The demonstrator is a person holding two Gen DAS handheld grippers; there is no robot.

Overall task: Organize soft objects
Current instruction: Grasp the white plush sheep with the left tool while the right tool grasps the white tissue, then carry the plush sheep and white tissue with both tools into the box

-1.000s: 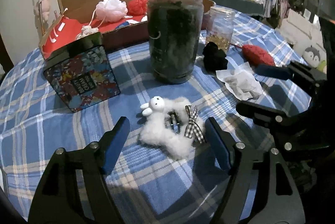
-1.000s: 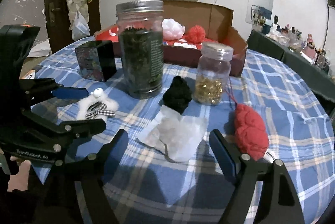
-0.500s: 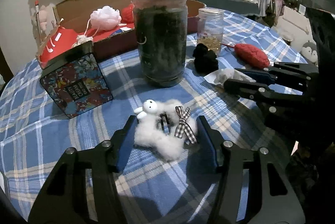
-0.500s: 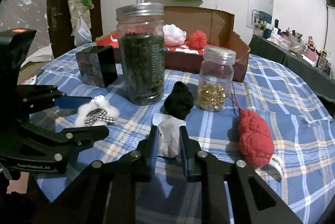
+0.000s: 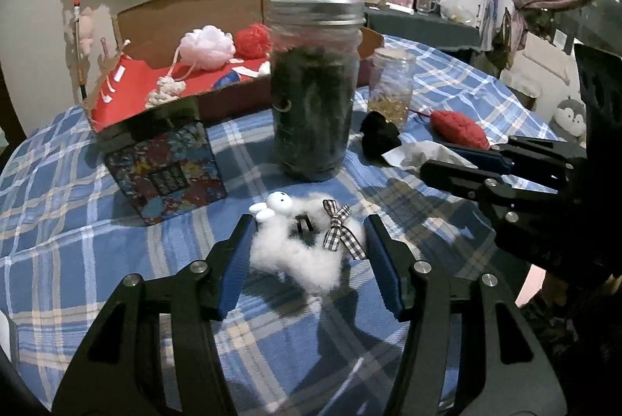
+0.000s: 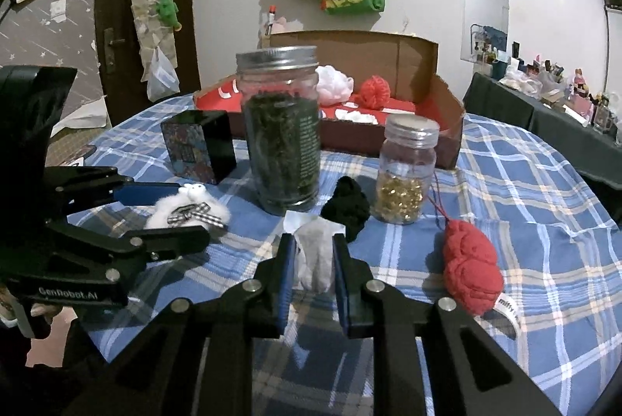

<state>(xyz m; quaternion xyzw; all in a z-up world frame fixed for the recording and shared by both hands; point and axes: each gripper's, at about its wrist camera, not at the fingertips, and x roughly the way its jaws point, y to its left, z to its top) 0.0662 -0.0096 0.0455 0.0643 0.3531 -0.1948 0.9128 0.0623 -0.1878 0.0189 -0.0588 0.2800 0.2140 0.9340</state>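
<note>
Right now your right gripper fingers clench the white tissue wad at lower centre; your left gripper fingers pinch the fluffy white rabbit toy on the worktop, the dark jar behind.

Tall jar left of small jar, box behind both

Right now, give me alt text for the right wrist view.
The right gripper is shut on a white tissue wad above a blue plaid tablecloth. Beyond it stand a tall jar and a small jar, with a black pom-pom between them.
</note>
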